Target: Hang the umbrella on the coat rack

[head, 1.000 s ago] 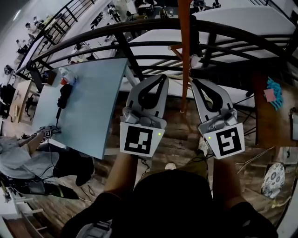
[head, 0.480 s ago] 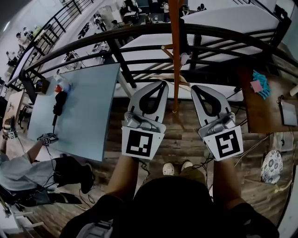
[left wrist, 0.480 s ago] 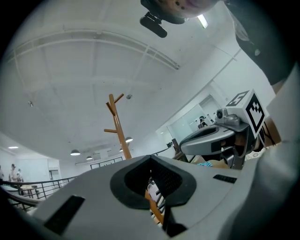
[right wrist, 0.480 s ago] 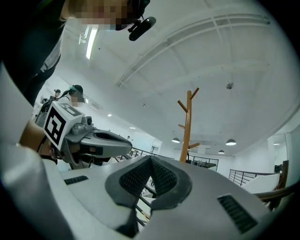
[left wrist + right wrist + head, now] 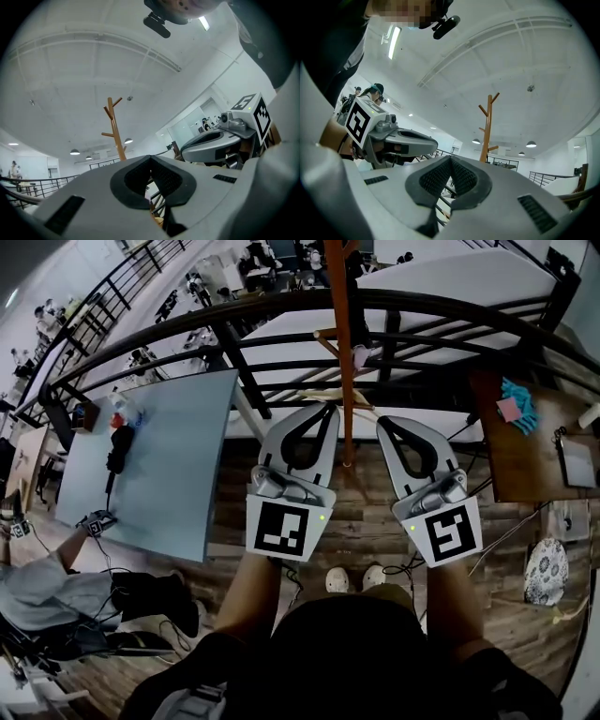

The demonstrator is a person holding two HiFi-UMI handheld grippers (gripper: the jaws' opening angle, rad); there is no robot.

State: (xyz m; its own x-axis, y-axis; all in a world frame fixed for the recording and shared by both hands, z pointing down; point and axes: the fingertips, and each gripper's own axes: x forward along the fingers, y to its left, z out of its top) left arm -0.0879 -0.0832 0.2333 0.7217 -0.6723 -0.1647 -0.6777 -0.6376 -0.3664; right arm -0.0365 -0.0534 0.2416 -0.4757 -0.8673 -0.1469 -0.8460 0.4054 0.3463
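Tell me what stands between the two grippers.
The coat rack's pole stands between the left gripper and the right gripper, seen in the head view.

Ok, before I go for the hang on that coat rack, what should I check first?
1. Coat rack in view, ahead between the grippers: ok.
2. Upper pegs bare: ok.
3. Left gripper jaws shut, nothing between them: ok.
4. Right gripper jaws shut, nothing between them: ok.
5. Umbrella in a gripper: not ok.
6. Umbrella's whereabouts: cannot tell, no view shows it.
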